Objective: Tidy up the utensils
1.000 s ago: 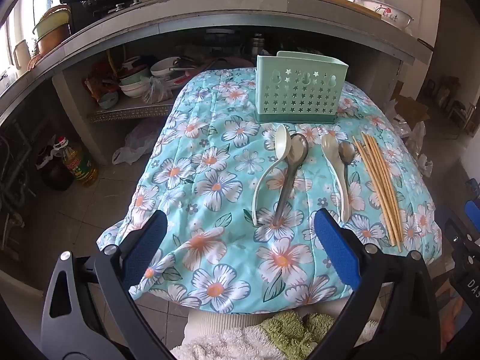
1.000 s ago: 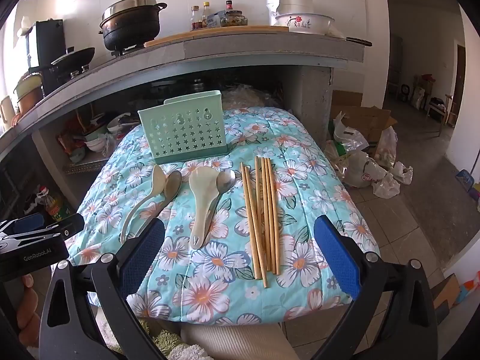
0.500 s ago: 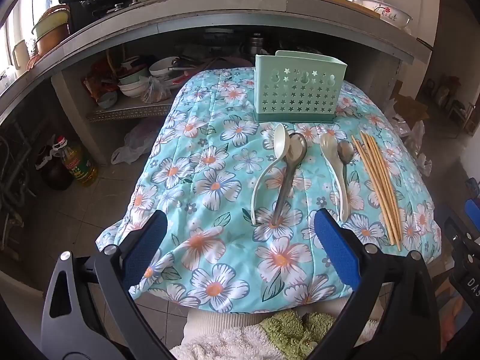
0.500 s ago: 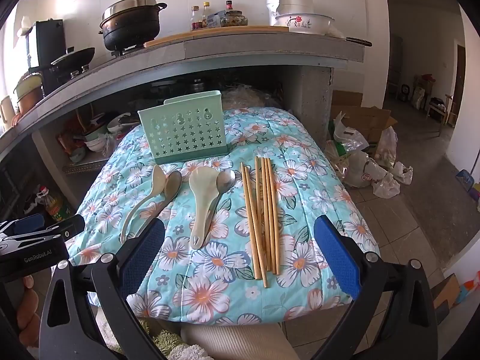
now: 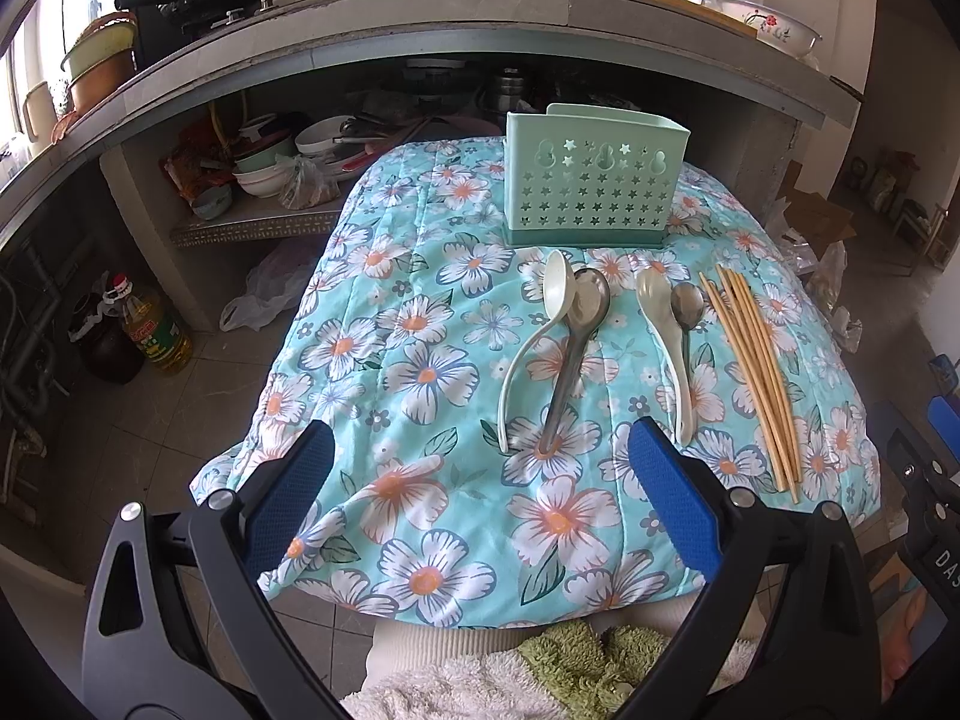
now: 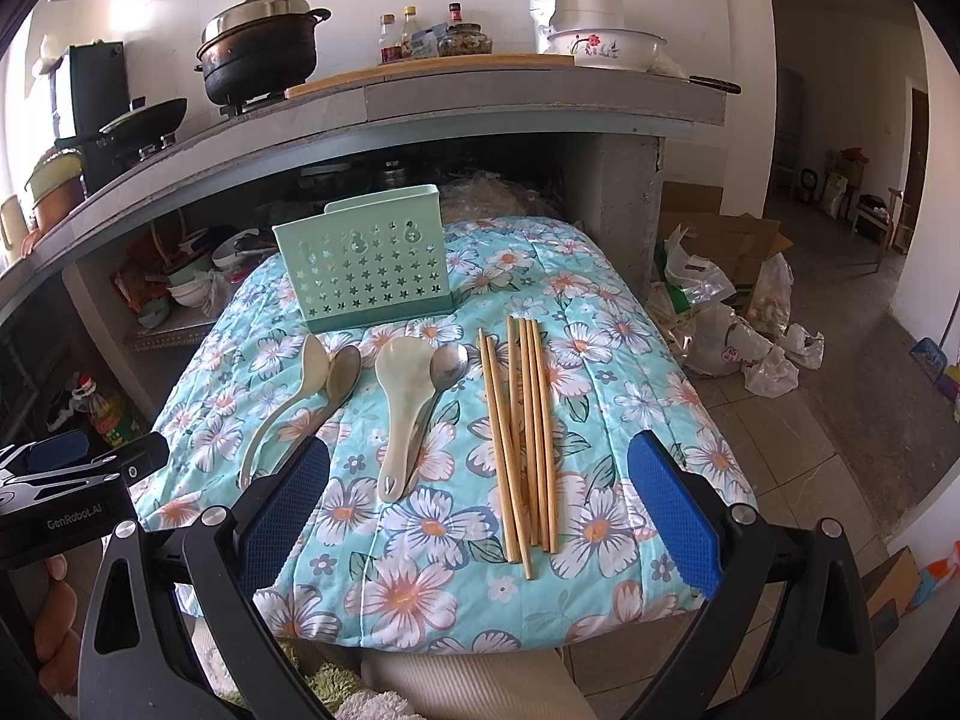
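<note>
The chopsticks [image 6: 522, 432] lie in a bunch near the right edge of the tabletop [image 6: 648, 360], long ends running from the near edge to the far edge. They sit straight ahead of the right gripper [image 6: 480, 504], which is nearer. The spoons [image 5: 570, 348] lie ahead of the left gripper [image 5: 480, 498]. Both jaws are wide apart, holding nothing, low at the near edge. The green holder [image 6: 360, 264] stands at the far edge.

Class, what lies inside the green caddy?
Nothing shows above the caddy's rim or through its star holes; the bottom is hidden by its wall. The utensils lie outside, on the cloth.
</note>
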`<state>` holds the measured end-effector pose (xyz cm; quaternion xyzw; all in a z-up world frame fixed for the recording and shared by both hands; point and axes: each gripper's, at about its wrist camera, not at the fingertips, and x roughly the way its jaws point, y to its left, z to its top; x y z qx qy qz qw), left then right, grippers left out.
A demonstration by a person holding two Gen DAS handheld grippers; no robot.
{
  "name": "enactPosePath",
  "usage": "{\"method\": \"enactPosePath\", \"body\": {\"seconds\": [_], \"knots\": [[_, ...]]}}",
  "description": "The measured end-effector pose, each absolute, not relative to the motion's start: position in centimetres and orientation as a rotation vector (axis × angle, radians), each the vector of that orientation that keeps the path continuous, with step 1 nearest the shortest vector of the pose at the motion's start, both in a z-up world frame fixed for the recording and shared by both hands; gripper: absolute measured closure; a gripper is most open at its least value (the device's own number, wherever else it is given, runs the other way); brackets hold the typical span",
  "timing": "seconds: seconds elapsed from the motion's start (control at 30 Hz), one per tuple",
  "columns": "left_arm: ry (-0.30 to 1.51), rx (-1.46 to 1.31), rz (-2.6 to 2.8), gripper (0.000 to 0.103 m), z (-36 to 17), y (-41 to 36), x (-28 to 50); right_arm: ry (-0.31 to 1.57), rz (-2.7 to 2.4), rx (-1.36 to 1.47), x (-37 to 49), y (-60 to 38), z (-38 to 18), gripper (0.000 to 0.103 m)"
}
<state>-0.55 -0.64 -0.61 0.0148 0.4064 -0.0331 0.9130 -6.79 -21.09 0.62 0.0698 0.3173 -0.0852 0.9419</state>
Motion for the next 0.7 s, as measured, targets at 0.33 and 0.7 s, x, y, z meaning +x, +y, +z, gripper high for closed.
{"method": "enactPosePath", "body": {"seconds": [0.33, 0.7], "knots": [[0.853, 0.038, -0.077, 0.008, -0.7, -1.4, -0.3, 0.648, -0.172, 0.142, -6.8, -21.1, 0.6, 0.006], [0.917, 0.053, -0.053, 0.008, -3.5, -0.7, 2.0, 0.659, -0.197, 0.073, -4.3, -21.2, -1.2, 0.006]]}}
